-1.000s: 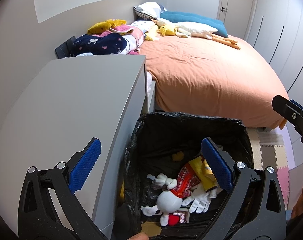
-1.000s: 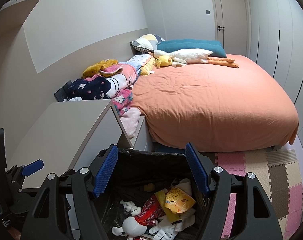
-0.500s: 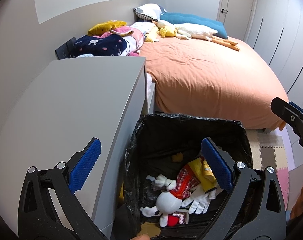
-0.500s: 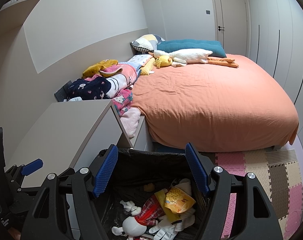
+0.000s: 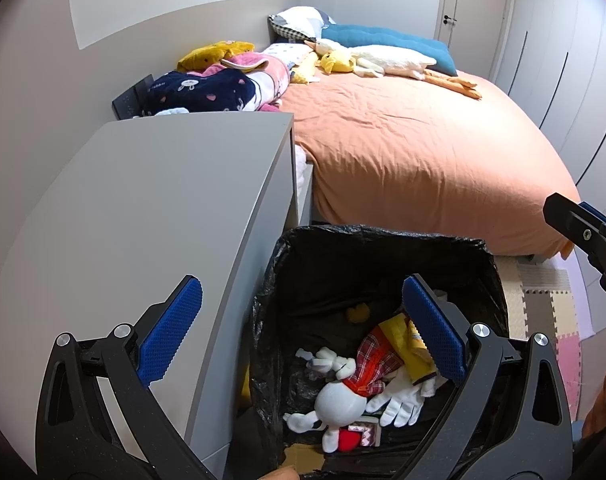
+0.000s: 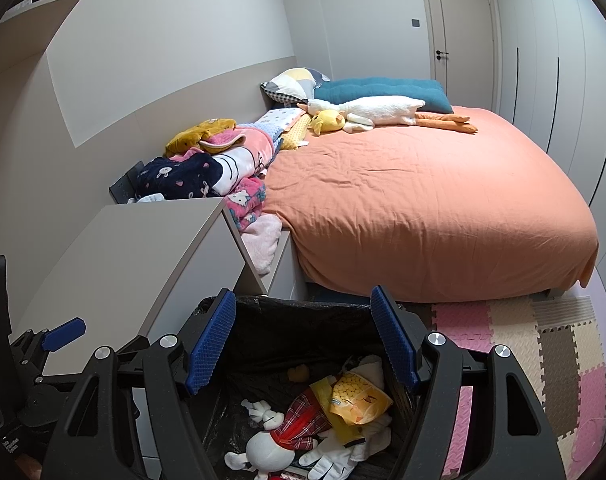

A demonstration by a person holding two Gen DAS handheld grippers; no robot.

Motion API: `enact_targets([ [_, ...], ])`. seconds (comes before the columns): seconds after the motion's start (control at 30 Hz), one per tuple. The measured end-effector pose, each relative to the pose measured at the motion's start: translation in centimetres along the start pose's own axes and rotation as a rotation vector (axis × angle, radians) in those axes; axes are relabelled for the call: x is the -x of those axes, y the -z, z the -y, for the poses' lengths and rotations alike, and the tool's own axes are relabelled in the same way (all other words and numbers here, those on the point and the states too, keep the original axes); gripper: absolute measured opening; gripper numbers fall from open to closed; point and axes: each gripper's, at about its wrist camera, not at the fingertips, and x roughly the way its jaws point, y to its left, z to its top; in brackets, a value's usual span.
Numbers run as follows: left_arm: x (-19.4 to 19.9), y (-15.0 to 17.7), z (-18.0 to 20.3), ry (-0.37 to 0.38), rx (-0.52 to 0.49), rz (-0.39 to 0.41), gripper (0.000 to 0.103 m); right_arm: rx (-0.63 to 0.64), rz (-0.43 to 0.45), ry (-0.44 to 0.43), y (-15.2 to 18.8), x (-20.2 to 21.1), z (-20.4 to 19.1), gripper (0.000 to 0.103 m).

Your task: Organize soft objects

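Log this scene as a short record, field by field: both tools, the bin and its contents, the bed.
left tool: open, empty, above the bin
right tool: open, empty, above the bin
bin: black liner, beside the grey cabinet
in bin: white plush doll in red plaid, yellow plush
bed: orange cover, white goose plush, yellow chick plush, teal pillow
bedside pile: folded blankets

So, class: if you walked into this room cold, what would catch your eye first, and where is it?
The big bed with its orange cover fills the room's middle, a long white goose plush lying by its pillows. Nearest, a black-lined bin beside the grey cabinet holds a white doll in a red plaid shirt.
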Motion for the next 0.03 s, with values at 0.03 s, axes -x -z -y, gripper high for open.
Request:
enact_targets([
  [0.03,0.0,0.02,0.13,-0.002,-0.003,-0.001,0.097,0.0,0.0,0.0,-0.01,0.03,0.02,0.071],
])
